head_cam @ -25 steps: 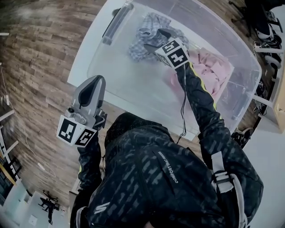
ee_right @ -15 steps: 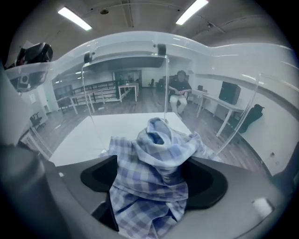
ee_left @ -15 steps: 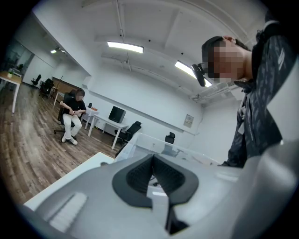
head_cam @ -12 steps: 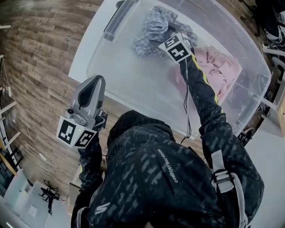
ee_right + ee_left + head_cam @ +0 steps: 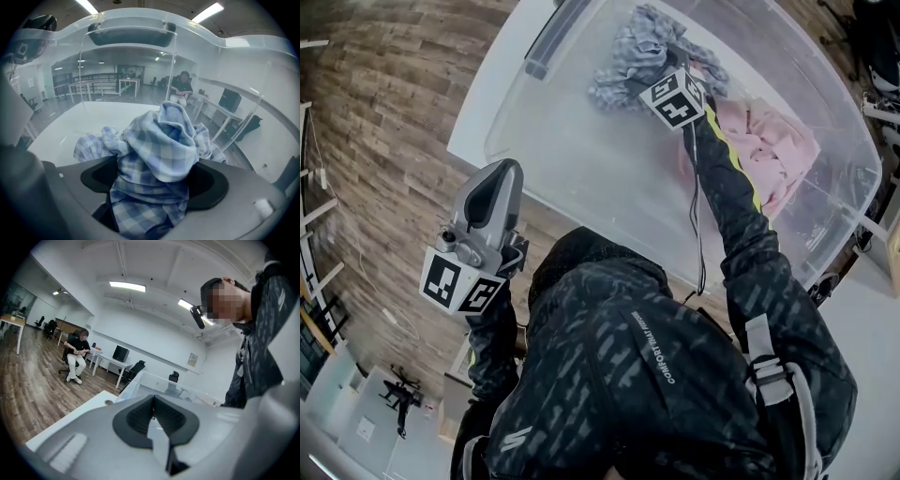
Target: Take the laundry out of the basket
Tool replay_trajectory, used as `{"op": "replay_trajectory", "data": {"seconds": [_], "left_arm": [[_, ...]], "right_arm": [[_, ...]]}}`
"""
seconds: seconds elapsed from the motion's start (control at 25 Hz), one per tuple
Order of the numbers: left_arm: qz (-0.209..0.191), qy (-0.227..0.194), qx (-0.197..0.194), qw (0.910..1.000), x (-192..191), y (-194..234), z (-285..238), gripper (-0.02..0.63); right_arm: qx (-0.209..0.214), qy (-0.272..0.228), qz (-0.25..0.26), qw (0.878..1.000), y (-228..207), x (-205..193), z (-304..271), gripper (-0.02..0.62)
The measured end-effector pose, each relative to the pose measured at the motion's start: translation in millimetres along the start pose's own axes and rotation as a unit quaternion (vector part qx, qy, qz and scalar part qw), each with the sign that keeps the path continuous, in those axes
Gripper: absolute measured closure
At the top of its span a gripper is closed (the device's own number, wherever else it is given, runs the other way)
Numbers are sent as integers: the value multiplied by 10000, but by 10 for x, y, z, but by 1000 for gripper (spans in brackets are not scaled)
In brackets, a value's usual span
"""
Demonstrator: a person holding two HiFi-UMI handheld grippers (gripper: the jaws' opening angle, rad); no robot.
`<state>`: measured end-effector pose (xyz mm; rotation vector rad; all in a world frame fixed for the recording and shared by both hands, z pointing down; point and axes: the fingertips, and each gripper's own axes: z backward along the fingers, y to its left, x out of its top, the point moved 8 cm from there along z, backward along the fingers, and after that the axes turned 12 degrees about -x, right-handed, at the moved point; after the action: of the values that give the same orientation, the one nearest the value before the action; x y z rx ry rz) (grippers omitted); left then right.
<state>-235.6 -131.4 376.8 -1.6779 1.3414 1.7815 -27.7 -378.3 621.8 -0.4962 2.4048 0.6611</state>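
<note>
Two pieces of laundry lie in the clear plastic basket [image 5: 572,131]: a blue checked cloth [image 5: 633,52] bunched up right at the tip of my right gripper [image 5: 154,183], and a pink garment [image 5: 769,150] heaped just to that gripper's right, beside my forearm. To the gripper's left, the basket's floor is bare. The basket stands on a white table [image 5: 478,112]. My right gripper is down inside the basket, pointing steeply at the checked cloth. Its jaws have just been opening and stand wide apart, with a tall fold of the cloth rising between them and filling most of the gap; the cloth brushes the inner faces, but the pads are not clamped on it. More of the same cloth spreads out past the jaws on the left side. My left gripper [image 5: 153,408] is outside the basket, held over the wooden floor [image 5: 384,141] near the table's edge, its jaws pressed together with nothing between them.
</note>
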Motion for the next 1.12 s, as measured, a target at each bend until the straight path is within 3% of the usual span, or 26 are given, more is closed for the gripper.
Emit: {"op": "replay_trajectory", "data": {"seconds": [0.44, 0.8, 1.12], "left_arm": [[-25, 76, -20, 10000, -3, -82, -68, 595], [-128, -12, 55, 9999, 77, -162, 33, 595], [-243, -204, 59, 9995, 138, -222, 172, 595]], "right_arm": [[-455, -278, -554, 9970, 55, -41, -107, 173], [-1011, -280, -1024, 9892, 34, 3, -141, 315], [-988, -345, -1700, 9799, -78, 72, 14, 383]]}}
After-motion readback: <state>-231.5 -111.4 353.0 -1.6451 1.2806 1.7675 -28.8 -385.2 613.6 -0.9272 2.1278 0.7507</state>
